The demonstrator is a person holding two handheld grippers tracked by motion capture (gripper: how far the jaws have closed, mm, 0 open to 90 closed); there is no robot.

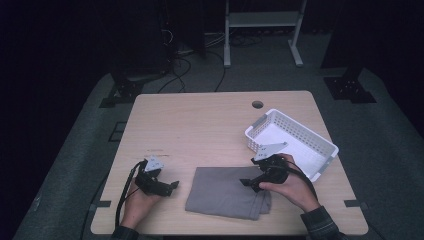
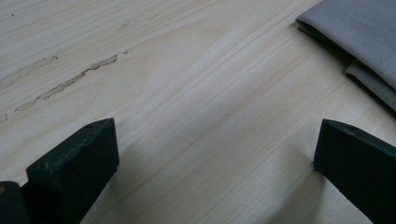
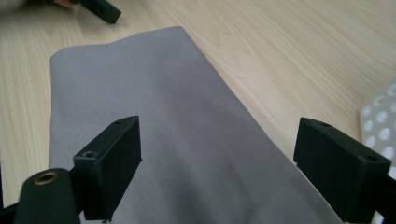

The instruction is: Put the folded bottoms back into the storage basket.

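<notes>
A folded grey fabric cloth lies flat on the light wooden table, near the table's near edge and slightly right of centre. The right gripper is positioned over the right end of the cloth, jaws pointing left. In the right gripper view its two black jaws stand wide apart above the grey cloth, released, with nothing clamped between them. The left gripper rests near the table's near left corner, just left of the cloth and apart from it. In the left gripper view its jaws are spread wide over bare wood, released. A white perforated plastic basket stands at the far right, close behind the right hand.
</notes>
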